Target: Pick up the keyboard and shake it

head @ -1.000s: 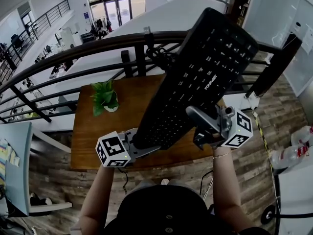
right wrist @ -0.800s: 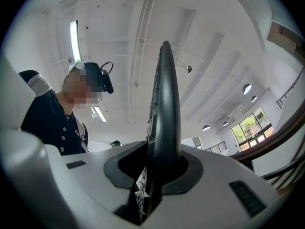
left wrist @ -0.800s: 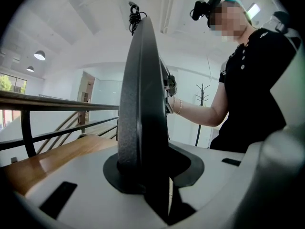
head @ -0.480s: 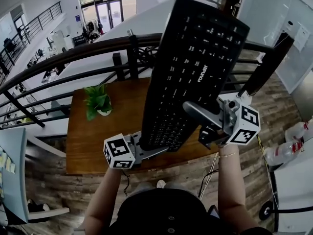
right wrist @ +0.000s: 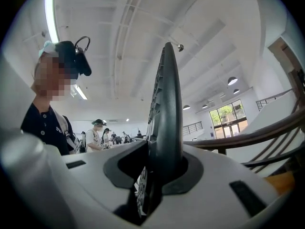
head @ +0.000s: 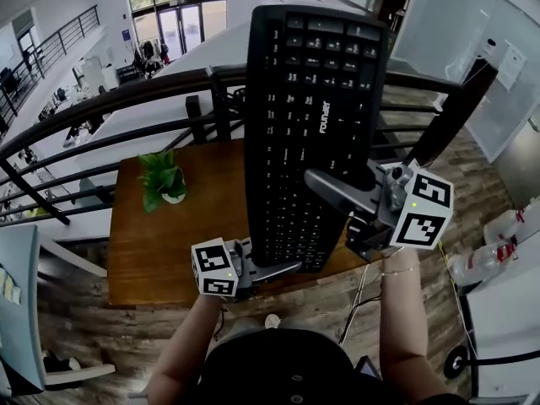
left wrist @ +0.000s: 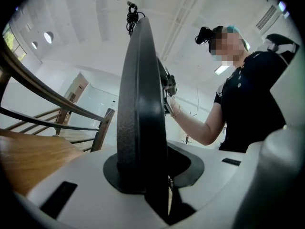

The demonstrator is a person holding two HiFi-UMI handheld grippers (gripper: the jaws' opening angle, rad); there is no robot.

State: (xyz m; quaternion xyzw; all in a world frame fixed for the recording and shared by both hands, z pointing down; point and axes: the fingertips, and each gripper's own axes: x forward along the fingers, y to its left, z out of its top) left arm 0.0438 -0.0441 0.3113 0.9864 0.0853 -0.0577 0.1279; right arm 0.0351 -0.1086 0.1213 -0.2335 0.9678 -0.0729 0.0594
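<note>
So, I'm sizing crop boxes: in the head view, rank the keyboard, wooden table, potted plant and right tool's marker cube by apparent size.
1. keyboard, held up near the camera
2. wooden table, partly hidden by it
3. right tool's marker cube
4. potted plant, only slightly smaller; the cube is nearer, so this is unsure

keyboard [head: 316, 125] | far end swung left (now pointing straight ahead)
</note>
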